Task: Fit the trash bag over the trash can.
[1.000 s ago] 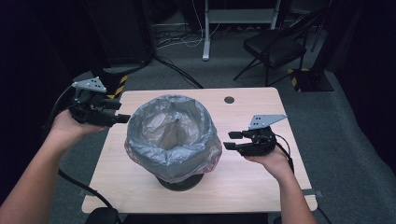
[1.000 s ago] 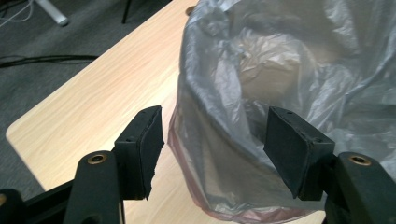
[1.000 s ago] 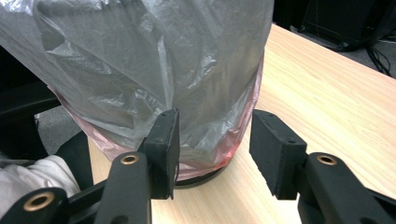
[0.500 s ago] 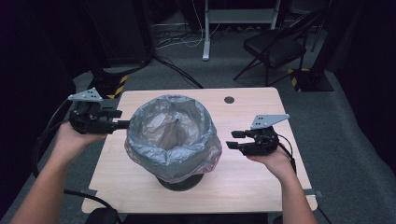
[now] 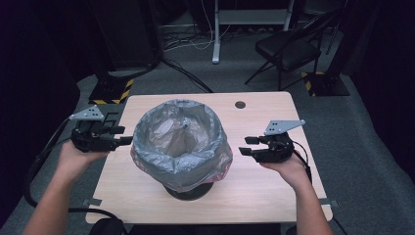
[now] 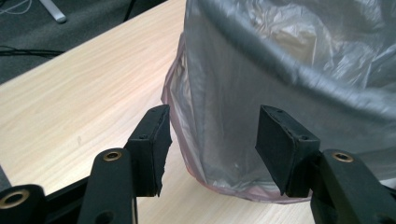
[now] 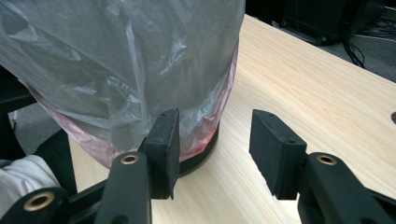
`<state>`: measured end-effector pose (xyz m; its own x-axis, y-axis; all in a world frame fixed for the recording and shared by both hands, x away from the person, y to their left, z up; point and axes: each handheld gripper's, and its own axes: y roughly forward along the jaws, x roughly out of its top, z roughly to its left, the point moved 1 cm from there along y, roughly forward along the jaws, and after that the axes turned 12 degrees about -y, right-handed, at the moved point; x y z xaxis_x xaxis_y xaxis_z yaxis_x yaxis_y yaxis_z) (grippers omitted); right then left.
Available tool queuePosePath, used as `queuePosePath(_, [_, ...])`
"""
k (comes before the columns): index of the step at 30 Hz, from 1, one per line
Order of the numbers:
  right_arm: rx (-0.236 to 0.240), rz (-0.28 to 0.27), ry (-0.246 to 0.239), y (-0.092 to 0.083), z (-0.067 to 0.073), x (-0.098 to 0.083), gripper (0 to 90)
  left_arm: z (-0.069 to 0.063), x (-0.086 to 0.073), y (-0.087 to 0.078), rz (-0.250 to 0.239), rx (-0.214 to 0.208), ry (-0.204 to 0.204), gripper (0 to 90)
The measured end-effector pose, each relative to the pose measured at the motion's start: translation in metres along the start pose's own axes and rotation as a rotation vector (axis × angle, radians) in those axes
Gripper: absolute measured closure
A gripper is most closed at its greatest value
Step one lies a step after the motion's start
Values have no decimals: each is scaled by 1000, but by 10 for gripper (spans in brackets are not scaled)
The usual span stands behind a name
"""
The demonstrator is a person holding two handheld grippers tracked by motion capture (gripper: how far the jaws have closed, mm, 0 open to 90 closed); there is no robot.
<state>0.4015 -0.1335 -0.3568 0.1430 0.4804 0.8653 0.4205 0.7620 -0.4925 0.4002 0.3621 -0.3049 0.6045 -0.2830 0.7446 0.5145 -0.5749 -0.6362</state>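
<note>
A round bin lined with a grey plastic bag (image 5: pixel 181 142) stands on a black base (image 5: pixel 188 192) in the middle of the wooden table (image 5: pixel 264 186). The bag's pinkish hem hangs over the bin's side (image 6: pixel 224 182). My left gripper (image 5: pixel 121 135) hovers at the bin's left side, level with the hanging bag. Its jaws have just been closing a little and are open, and the bag's side (image 6: pixel 219 116) lies just beyond the fingertips with the pads not pressing on it. My right gripper (image 5: pixel 247 145) is open, right of the bin, and holds nothing. Its left pad (image 7: pixel 163 144) is close to the bag (image 7: pixel 116 56).
A round cable hole (image 5: pixel 240 104) sits near the table's far edge. Beyond the table stand a black folding chair (image 5: pixel 288 49), a white desk leg (image 5: pixel 215 29) and stand feet with yellow-black tape (image 5: pixel 110 90). Cables trail over the carpet.
My left gripper has come down beside the bin towards the hanging bag, and its jaws look slightly narrower. The right gripper has not moved.
</note>
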Motion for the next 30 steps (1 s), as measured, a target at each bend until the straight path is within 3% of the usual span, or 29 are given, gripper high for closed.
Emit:
queuePosePath(7, [-31, 25, -9, 2, -1, 1, 518, 11, -18, 14, -16, -19, -45, 450])
queuePosePath(14, [-43, 25, -11, -1, -5, 3, 518, 17, -32, 28, -18, -16, -63, 457])
queuePosePath(19, [-59, 38, -11, 0, -8, 0, 518, 22, -41, 37, -46, -23, -89, 464])
queuePosePath(21, [-71, 38, -15, 0, -7, -5, 517, 23, -45, 43, -43, 0, -83, 470])
queuePosePath(30, [-125, 66, -30, -5, -3, -23, 516, 26, -57, 58, -50, -29, -101, 479])
